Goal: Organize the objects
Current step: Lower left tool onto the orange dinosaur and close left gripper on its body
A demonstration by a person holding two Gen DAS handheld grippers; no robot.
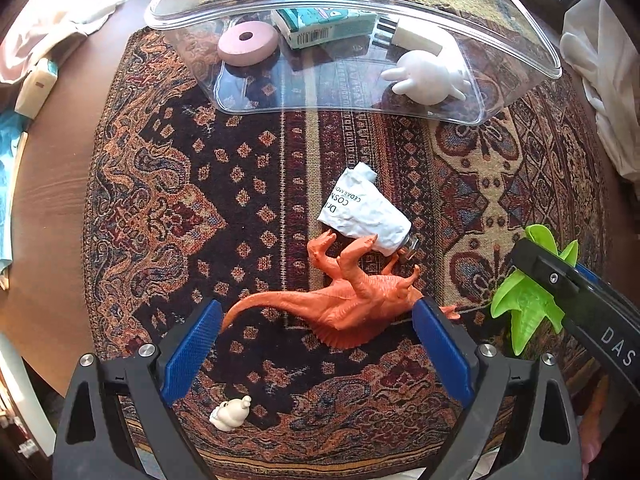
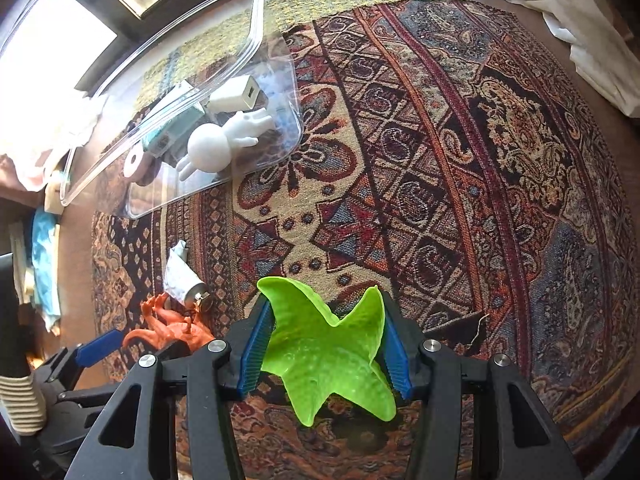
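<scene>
An orange toy dinosaur [image 1: 352, 300] lies on its side on the patterned rug [image 1: 160, 184]. My left gripper [image 1: 318, 344] points straight down over it, open, with one blue pad by the tail and the other by the head. My right gripper [image 2: 326, 344] is shut on a green starfish toy [image 2: 328, 352], held just above the rug; the starfish [image 1: 520, 304] also shows at the right of the left wrist view. A crumpled white tube [image 1: 364, 212] touches the dinosaur's legs. A clear plastic bin [image 1: 520, 28] at the back holds a pink ring [image 1: 248, 44], a teal box [image 1: 324, 24], a white charger [image 1: 416, 36] and a white figure [image 1: 424, 80].
A small white figurine [image 1: 230, 414] lies on the rug near my left gripper's left finger. White cloth [image 2: 580, 32] is bunched at the far right edge. Papers and a blue cloth [image 1: 8, 152] sit on the brown surface left of the rug.
</scene>
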